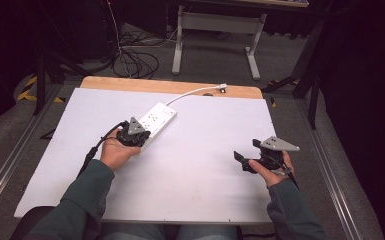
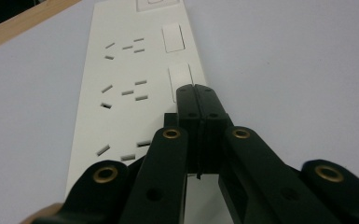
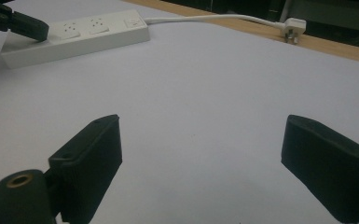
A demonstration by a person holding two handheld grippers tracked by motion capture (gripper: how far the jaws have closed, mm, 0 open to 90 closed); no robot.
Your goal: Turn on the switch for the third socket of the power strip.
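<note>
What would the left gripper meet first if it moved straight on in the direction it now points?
Probably the white power strip: the shut left gripper points along its top, tips at a rocker switch. Whether they already touch it is unclear.

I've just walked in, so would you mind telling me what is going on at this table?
A person sits at a white-topped table with a hand-held gripper in each hand. The left hand-held gripper, its jaws shut, has its tips at a rocker switch of a white power strip, apparently pressing it. The right hand-held gripper is open and holds nothing above bare table. The strip's plug lies unplugged near the far edge.
</note>
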